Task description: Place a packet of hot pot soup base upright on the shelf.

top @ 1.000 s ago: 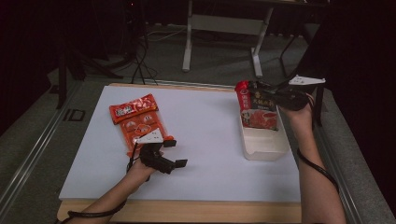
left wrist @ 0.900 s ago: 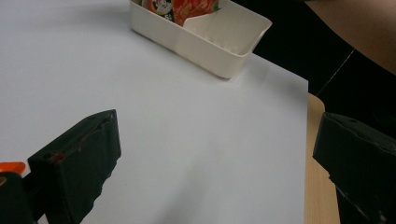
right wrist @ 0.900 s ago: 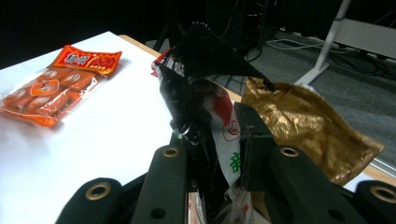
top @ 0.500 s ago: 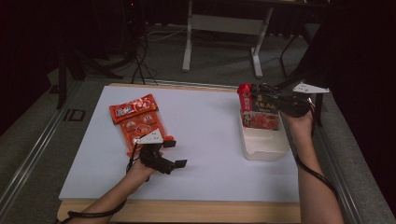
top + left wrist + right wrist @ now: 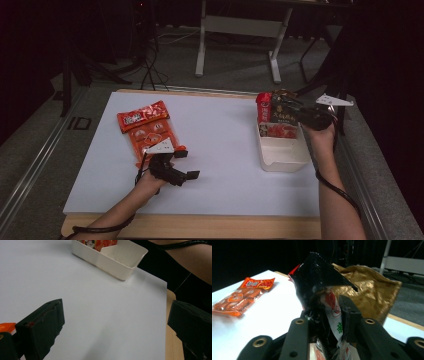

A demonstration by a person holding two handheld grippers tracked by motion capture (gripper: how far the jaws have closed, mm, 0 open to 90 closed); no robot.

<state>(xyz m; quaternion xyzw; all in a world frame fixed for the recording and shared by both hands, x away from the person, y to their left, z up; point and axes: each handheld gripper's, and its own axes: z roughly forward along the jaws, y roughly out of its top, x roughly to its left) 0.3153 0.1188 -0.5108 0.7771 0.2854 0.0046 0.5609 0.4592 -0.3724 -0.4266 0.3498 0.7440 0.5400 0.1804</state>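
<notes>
**Mia:** Where is the snack bag?

**Ben:** The black and gold snack bag point(image 5: 322, 287) is up in the air, over the far end of the white tray point(image 5: 280, 155). The tray sits by the right edge of the desk point(image 5: 220, 150). The right gripper point(image 5: 295, 112) is pinching the bag tight between its jaws.

**Mia:** What else is in the tray?

**Ben:** A red packet point(image 5: 278, 130) lies at its far end. The near end looks bare. A red pack point(image 5: 263, 106) stands up at the far end too, right beside the bag.

**Mia:** So how should the bag go in?

**Ben:** I think it is meant for the tray. It would be best to lower it slowly, keep the pinch tight until the bag rests inside, and aim for the bare near part so it does not bump the red things.

**Mia:** How are the arms?

**Ben:** The right forearm reaches along the right edge, with the hand lifted above the tray. The left gripper point(image 5: 172, 172) rests low near the front edge, jaws wide apart and holding nothing. The orange snack packs point(image 5: 145, 130) lie just beyond it, toward the far left corner.
</notes>
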